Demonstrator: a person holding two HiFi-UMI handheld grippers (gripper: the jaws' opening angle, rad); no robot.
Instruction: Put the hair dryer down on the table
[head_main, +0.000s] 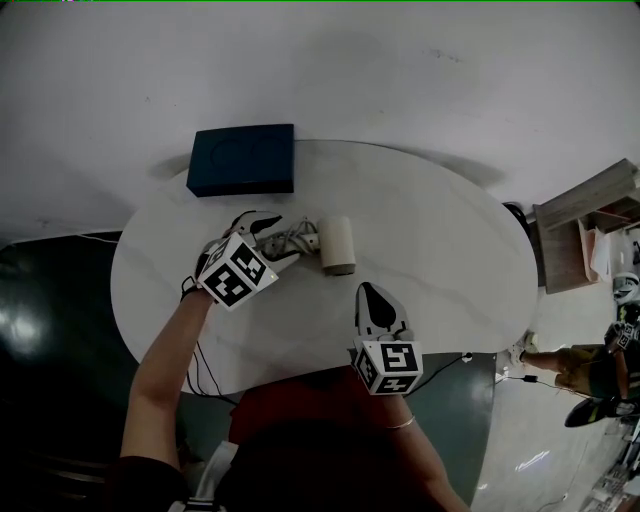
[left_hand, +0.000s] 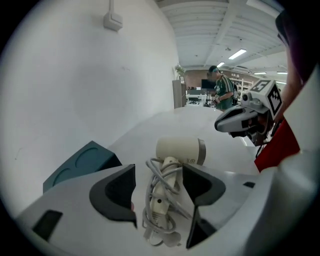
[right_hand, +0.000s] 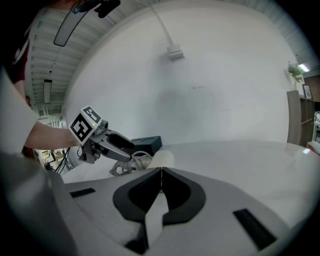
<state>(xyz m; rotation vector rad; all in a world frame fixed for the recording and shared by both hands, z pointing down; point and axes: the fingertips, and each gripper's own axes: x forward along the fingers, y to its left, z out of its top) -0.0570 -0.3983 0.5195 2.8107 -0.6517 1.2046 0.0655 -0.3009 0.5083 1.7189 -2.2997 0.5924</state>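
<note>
Cream plastic hair dryer (head_main: 337, 245) lying on its side on the round white counter (head_main: 450, 270); the set-down looks done.
Left gripper (head_main: 262, 230) released, jaws wide either side of the cord-wrapped handle and not pinching it. Right gripper (head_main: 376, 300) clenched shut and empty near the counter's front edge, well apart from the dryer, probably idle.

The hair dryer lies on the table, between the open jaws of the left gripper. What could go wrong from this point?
1. The cord is wound loosely round the handle, and its loops lie close to the pads of the left gripper. Pulling back at an angle might snag a loop and drag the hair dryer.
2. The dark blue box sits close by; a wide retreat could bump it.
</note>
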